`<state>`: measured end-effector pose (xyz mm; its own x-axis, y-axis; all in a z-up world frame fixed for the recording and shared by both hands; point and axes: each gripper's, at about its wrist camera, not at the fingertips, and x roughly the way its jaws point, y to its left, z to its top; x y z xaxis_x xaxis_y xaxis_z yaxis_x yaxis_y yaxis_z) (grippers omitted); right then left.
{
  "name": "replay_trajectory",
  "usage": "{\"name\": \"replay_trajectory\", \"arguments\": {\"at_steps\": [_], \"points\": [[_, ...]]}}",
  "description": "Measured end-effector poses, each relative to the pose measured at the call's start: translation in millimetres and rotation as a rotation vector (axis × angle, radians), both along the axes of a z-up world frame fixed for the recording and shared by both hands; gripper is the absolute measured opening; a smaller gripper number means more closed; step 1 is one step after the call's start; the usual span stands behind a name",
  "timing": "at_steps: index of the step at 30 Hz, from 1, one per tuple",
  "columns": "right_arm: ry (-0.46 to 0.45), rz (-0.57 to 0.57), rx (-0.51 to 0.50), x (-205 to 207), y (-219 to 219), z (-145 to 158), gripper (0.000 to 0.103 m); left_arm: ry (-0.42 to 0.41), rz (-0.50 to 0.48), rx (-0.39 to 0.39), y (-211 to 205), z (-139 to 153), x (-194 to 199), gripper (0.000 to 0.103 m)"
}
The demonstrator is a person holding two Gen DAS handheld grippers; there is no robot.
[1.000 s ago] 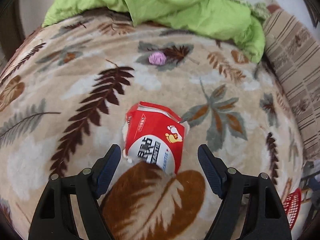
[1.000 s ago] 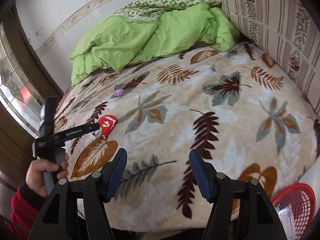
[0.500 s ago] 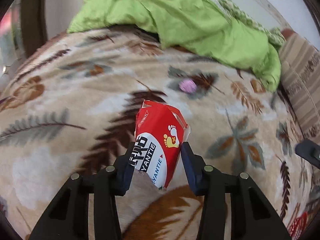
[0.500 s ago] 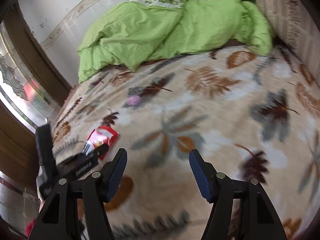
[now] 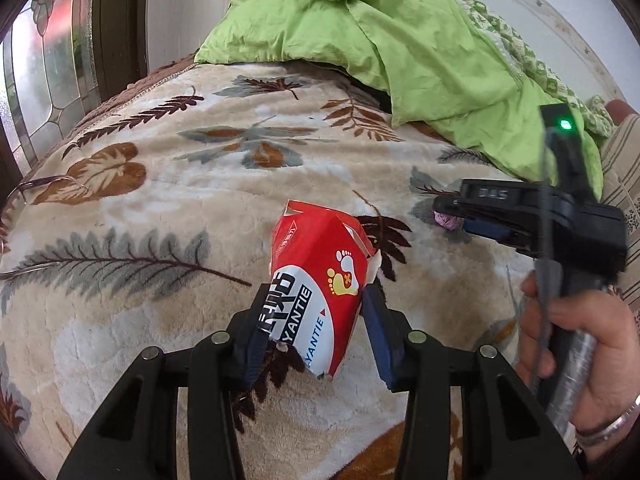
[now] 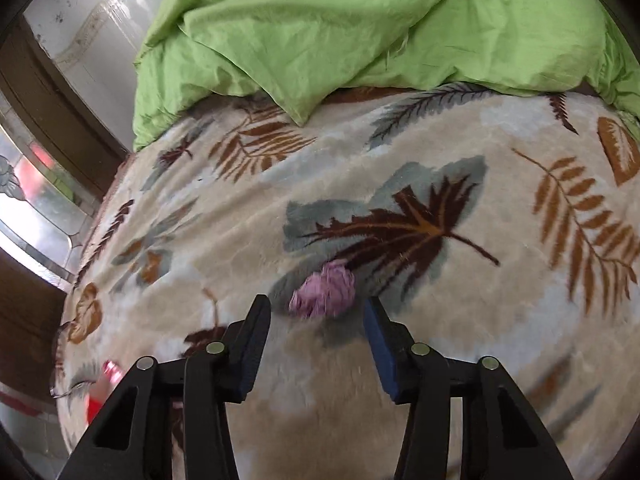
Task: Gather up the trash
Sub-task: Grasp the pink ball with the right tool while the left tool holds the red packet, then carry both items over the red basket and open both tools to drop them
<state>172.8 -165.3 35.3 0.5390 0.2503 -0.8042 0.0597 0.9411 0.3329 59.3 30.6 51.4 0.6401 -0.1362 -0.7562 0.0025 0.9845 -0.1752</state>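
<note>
A crumpled red and white carton (image 5: pixel 320 280) is pinched between the pads of my left gripper (image 5: pixel 314 304) and held just above the leaf-patterned blanket (image 5: pixel 160 200). A small crumpled pink wad (image 6: pixel 324 290) lies on the blanket, just ahead of the tips of my right gripper (image 6: pixel 316 312), whose jaws are closing; the pads do not touch the wad. In the left wrist view, my right gripper (image 5: pixel 452 210) reaches in from the right, a hand (image 5: pixel 576 344) on its handle, its tip at the pink wad (image 5: pixel 448 220).
A rumpled green quilt (image 6: pixel 360 28) is heaped at the far end of the bed. A patterned glass window (image 5: pixel 52 60) with a dark wooden frame runs along the left. A striped cushion (image 5: pixel 624 184) edges the right side.
My left gripper shut on the carton and lifted it, tilting. My right gripper swept across the bed to the pink wad and its jaws narrowed.
</note>
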Motion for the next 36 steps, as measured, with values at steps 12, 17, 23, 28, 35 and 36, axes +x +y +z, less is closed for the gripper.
{"name": "replay_trajectory", "arguments": {"at_steps": [12, 17, 23, 28, 35, 36], "points": [[-0.101, 0.016, -0.053, -62, -10, 30, 0.036, -0.028, -0.067, -0.003, -14, 7, -11, 0.043], [-0.146, 0.002, -0.037, -146, -29, 60, 0.036, -0.039, -0.142, 0.008, -35, 14, -35, 0.044], [-0.169, -0.042, -0.010, -239, -48, 81, 0.036, -0.101, -0.239, 0.063, -65, 34, -86, 0.044], [-0.188, -0.075, 0.012, -296, -57, 89, 0.036, -0.133, -0.291, 0.099, -76, 46, -125, 0.044], [-0.214, -0.107, 0.038, -355, -62, 100, 0.036, -0.179, -0.356, 0.133, -86, 62, -171, 0.044], [-0.218, -0.113, 0.041, -361, -63, 103, 0.036, -0.186, -0.367, 0.134, -89, 65, -178, 0.044]]}}
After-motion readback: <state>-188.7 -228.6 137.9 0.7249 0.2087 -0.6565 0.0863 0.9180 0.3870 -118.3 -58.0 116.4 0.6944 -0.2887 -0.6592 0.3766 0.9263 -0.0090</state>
